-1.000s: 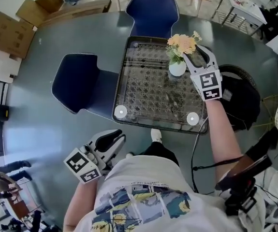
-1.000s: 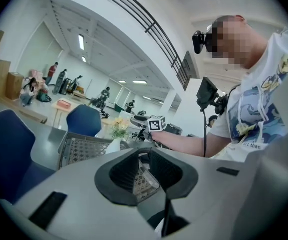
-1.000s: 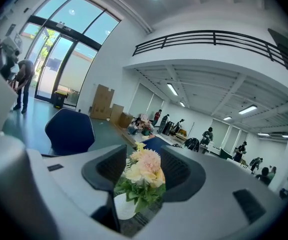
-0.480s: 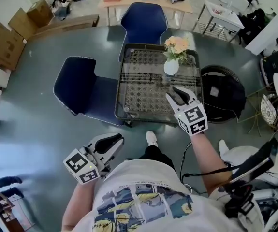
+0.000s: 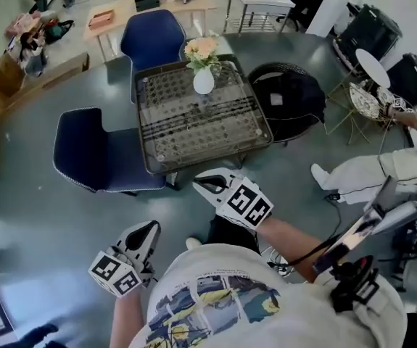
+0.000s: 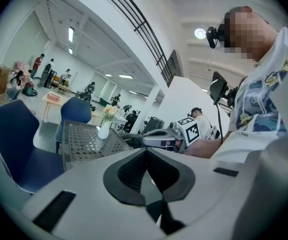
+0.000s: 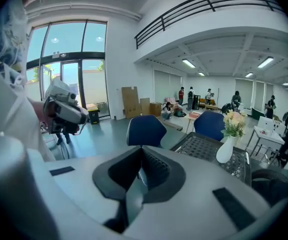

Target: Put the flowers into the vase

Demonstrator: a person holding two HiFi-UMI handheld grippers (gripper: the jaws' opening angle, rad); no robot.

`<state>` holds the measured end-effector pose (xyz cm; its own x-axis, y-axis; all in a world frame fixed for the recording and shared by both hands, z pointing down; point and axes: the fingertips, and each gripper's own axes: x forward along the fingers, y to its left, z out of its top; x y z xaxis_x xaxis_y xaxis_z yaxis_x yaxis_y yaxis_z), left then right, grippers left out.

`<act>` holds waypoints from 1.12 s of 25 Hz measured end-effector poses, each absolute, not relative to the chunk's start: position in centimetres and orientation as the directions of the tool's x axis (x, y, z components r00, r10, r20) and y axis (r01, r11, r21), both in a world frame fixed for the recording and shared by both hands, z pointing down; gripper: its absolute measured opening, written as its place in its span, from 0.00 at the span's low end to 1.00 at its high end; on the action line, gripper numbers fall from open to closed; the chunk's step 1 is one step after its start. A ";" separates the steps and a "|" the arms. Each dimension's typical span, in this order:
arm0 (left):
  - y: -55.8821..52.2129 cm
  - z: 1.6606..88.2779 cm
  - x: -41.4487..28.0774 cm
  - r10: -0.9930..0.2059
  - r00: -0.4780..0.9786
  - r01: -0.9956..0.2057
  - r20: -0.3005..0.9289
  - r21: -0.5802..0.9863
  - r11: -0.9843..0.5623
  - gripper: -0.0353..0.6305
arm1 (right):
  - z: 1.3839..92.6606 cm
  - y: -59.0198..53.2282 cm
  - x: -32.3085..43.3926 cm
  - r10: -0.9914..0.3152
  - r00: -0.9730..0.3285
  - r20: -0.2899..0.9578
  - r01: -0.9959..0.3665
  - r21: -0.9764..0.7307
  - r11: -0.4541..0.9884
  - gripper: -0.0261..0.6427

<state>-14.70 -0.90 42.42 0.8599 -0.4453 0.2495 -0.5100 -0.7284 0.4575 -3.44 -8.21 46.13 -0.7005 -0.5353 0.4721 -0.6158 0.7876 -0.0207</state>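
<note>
Flowers (image 5: 201,48): peach and yellow bunch, upright in white vase (image 5: 204,83), which stands at the far edge of the mesh-topped bench (image 5: 193,133). The vase is well ahead of both sets of jaws, and nothing touches it.

Right gripper (image 5: 207,183): off the bench, just short of its near edge. Its jaws have just been closing and meet, with nothing between them. In the right gripper view, the vase and flowers sit ahead and to the right of the jaws.

Left gripper (image 5: 148,232): to the left of the right gripper and farther from the bench, over the floor. Its jaws appear pressed together and empty, though the wide-angle view distorts the tips.

Blue chair (image 5: 96,151): ahead of the left jaws, beside the bench. Second blue chair (image 5: 150,40): beyond the bench's far side.
</note>
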 end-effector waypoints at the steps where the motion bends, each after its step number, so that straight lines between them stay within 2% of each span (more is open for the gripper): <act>1: -0.4 42.9 -14.8 -0.440 0.860 -0.511 0.260 0.450 -0.733 0.07 | 46.1 -7.0 -4.2 -0.521 -0.707 0.479 -0.599 -0.014 0.801 0.06; 6: 1.1 43.3 -14.6 -0.408 0.874 -0.486 0.265 0.438 -0.757 0.07 | 45.8 -2.6 -6.8 -0.469 -0.737 0.487 -0.533 0.007 0.846 0.06; 16: 2.6 41.8 -11.2 -0.340 0.914 -0.404 0.222 0.406 -0.820 0.07 | 44.8 -0.7 -5.3 -0.520 -0.717 0.464 -0.576 0.025 0.817 0.06; 28: 3.3 42.2 -11.2 -0.363 0.903 -0.428 0.228 0.418 -0.801 0.07 | 44.6 -0.3 -5.6 -0.492 -0.738 0.463 -0.542 0.029 0.840 0.06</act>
<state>-11.19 3.27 42.21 0.9034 -0.3633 0.2276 -0.4277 -0.8013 0.4183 -5.56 -0.27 44.61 -0.7376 -0.4918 0.4627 -0.5421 0.8398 0.0286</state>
